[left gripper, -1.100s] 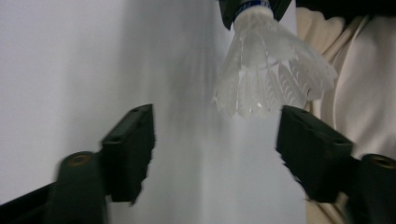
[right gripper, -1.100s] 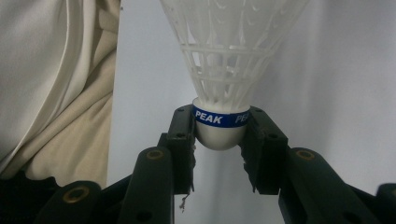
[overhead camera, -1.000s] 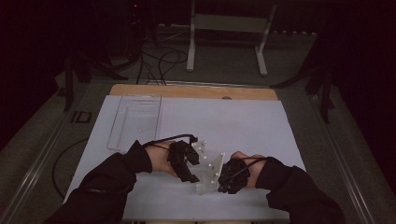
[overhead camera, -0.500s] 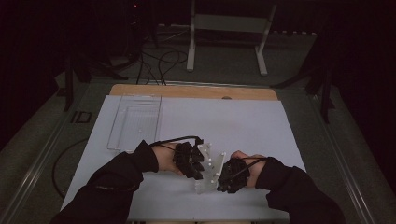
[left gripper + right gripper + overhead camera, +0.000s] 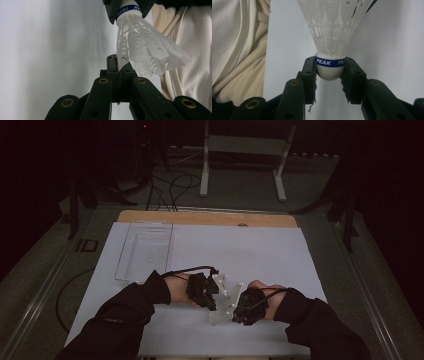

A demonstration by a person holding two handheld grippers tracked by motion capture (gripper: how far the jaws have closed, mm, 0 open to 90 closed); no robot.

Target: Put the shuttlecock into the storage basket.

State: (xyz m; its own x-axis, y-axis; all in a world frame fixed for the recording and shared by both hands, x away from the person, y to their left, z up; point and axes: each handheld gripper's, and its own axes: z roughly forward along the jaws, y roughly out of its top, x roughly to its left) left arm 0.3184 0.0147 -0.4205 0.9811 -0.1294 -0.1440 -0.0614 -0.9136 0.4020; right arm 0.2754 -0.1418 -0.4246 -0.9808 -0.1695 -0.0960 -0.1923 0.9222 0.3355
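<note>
A white plastic shuttlecock (image 5: 333,30) with a blue band marked PEAK is held between my two grippers, low over the white sheet (image 5: 260,255). My right gripper (image 5: 329,68) is shut on its rounded cork base (image 5: 329,72), one jaw on each side. My left gripper (image 5: 118,61) is shut on the rim of the skirt (image 5: 147,50), pinching a thin edge of it. In the high view the left gripper (image 5: 202,290) and right gripper (image 5: 247,305) meet near the table's front, their grey plates touching or nearly so.
A clear plastic tray (image 5: 145,250) lies at the sheet's back left. The wooden table edge (image 5: 200,217) runs along the back, with a white stand (image 5: 245,150) and cables (image 5: 170,185) on the floor beyond. Cream cloth (image 5: 195,62) hangs close behind the shuttlecock.
The left gripper has edged slightly right, closer to the right gripper. Both hands stay near the front of the table.
</note>
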